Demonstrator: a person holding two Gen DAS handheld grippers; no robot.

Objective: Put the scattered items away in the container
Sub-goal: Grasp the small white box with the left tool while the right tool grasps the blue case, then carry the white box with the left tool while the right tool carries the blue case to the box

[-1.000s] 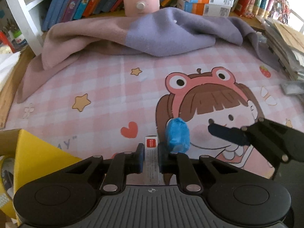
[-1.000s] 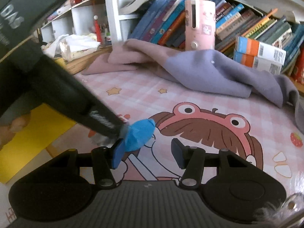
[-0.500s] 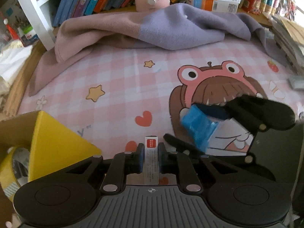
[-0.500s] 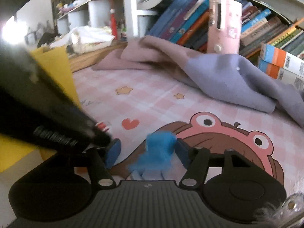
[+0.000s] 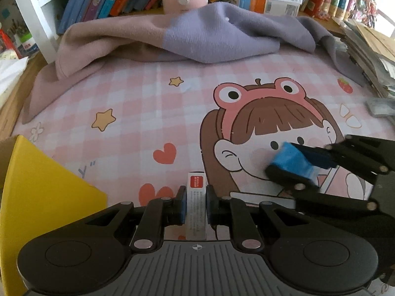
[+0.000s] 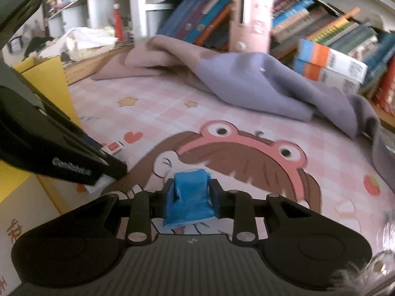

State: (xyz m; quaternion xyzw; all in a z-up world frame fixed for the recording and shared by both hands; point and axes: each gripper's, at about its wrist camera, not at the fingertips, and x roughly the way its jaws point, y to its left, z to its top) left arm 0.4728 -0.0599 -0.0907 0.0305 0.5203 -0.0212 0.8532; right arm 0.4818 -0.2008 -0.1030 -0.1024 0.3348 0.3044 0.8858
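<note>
Both grippers are loaded: the left gripper (image 5: 195,203) is clamped on a slim white box with a red label (image 5: 196,207), the right gripper (image 6: 191,197) on a crumpled blue packet (image 6: 190,199). Only the right view shows the yellow cardboard container's (image 6: 53,86) open top.

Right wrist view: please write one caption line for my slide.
Right gripper shut on a crumpled blue packet above the cartoon mat.

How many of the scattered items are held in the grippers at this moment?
2. The white box with the red label is held in the left gripper, and the blue packet in the right gripper. Others may be hidden.
</note>
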